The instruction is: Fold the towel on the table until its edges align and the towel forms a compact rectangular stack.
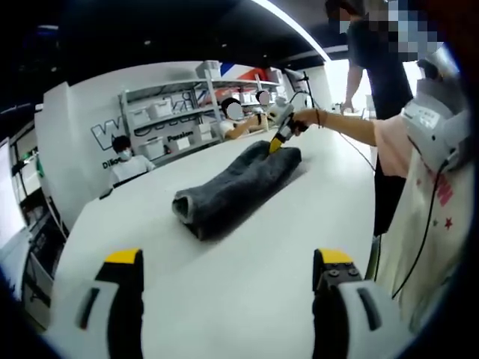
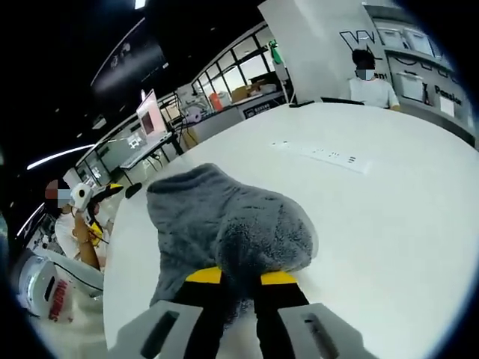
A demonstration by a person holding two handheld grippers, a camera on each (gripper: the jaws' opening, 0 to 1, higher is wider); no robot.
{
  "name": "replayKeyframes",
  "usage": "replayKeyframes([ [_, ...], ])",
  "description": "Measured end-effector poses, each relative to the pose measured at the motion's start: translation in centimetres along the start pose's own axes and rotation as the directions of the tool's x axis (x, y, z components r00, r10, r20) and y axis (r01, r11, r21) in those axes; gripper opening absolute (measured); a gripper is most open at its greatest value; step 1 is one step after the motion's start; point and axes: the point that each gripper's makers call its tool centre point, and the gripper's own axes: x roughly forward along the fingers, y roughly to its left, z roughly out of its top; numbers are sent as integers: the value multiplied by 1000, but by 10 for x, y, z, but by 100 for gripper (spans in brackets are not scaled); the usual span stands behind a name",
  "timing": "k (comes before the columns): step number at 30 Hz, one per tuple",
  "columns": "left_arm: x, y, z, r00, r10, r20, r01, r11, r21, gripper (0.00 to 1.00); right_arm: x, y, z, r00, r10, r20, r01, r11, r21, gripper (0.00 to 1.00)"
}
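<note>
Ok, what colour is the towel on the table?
Dark grey, plain and fluffy; the towel shows best in the right gripper view.

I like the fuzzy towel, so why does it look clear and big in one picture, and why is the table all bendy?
In the right gripper view the grey towel sits right at the right gripper, so its fuzz looks big and sharp. In the left gripper view the towel lies farther off and looks softer. Both fisheye views curve the white table; ceiling lights leave bright streaks.
</note>
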Motion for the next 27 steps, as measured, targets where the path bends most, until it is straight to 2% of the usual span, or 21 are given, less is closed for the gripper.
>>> replayKeyframes([
  [12,-1,0,-2,1000,0,-4,0,1000,0,98,-28,-18,-12,1000,-31,-7,31,999,13,14],
  [27,1,-3,0,1000,-8,-2,8,1000,4,98,-61,-29,-32,997,-71,-30,72,997,32,14],
])
